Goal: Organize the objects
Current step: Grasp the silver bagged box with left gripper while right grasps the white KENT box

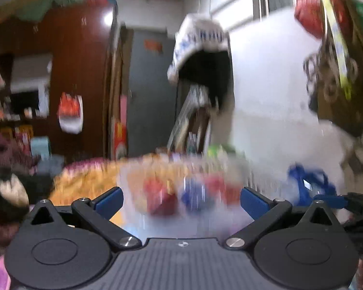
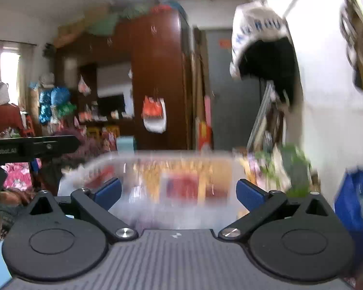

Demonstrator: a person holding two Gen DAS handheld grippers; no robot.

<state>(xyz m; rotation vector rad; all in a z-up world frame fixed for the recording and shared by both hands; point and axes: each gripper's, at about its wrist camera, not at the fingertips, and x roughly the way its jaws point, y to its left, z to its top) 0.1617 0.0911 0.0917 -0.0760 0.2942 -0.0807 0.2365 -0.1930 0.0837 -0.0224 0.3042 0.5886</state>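
Left wrist view: the left gripper (image 1: pixel 181 199) has its blue pads spread wide, released, with nothing pressed between them. Straight ahead at 12 o'clock, beyond the pads, a clear plastic container (image 1: pixel 181 193) shows as a smear, and inside it sit blurred red (image 1: pixel 161 199) and blue (image 1: pixel 193 197) objects whose kind I cannot tell. An orange patterned cloth (image 1: pixel 89 181) lies under and around it toward 10 o'clock. At 3 o'clock the other tool's black frame (image 1: pixel 358 207) pokes in, with a blue bag (image 1: pixel 307 183) just behind it.

Right wrist view: the right gripper (image 2: pixel 179 192) is likewise released, pads wide apart and gripping nothing. The same clear container (image 2: pixel 157 169) fills the space ahead at 12 o'clock, its rim running across above the pads, with a red item (image 2: pixel 186 186) seen through its wall. The blue bag (image 2: pixel 355 203) is at 3 o'clock, and the left tool's black bar (image 2: pixel 34 146) enters at 9 o'clock. A brown wardrobe (image 2: pixel 157 72) stands far behind.
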